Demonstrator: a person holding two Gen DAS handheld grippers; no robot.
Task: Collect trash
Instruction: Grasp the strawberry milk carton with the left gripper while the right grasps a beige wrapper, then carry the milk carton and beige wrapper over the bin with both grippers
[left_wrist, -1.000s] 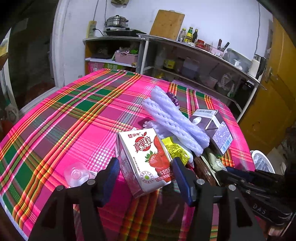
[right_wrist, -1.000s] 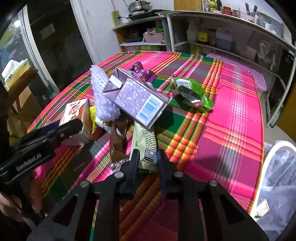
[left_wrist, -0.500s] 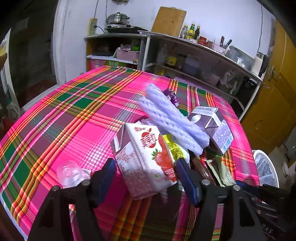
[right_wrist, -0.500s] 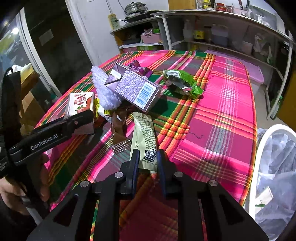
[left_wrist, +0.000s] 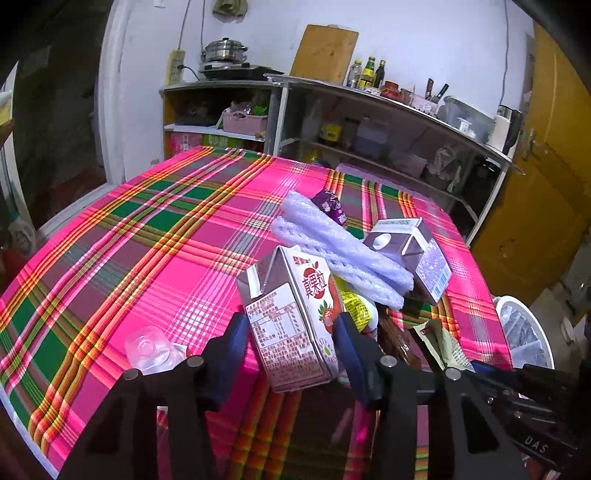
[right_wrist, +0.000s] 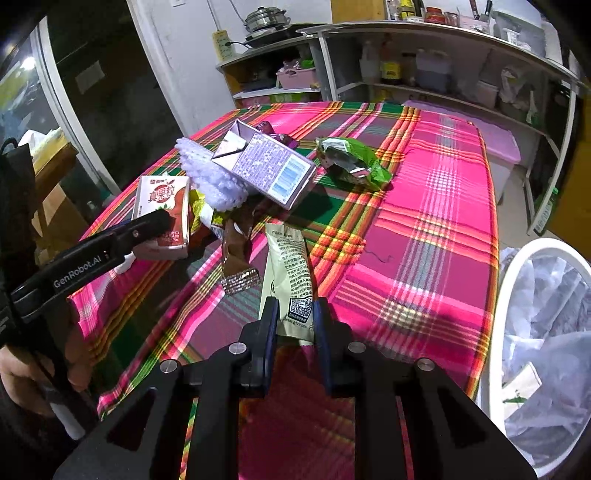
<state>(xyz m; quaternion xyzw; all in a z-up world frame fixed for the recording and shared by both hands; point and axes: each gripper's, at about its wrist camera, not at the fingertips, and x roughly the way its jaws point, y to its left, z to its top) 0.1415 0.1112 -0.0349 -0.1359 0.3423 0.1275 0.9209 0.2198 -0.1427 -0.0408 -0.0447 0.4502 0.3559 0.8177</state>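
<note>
We hold the strawberry milk carton pinched between the blue pads of our left gripper, tilted and lifted above the plaid tablecloth. The carton is white and red, with a strawberry picture, red Chinese lettering and a printed nutrition panel. Our right gripper clamps the near end of a pale green wrapper bearing a QR code, to the right of the carton. The white trash bin stands further right, beside the table edge.

"GenRobot.AI" on left hand-held gripper, "真果粒" on carton
</note>
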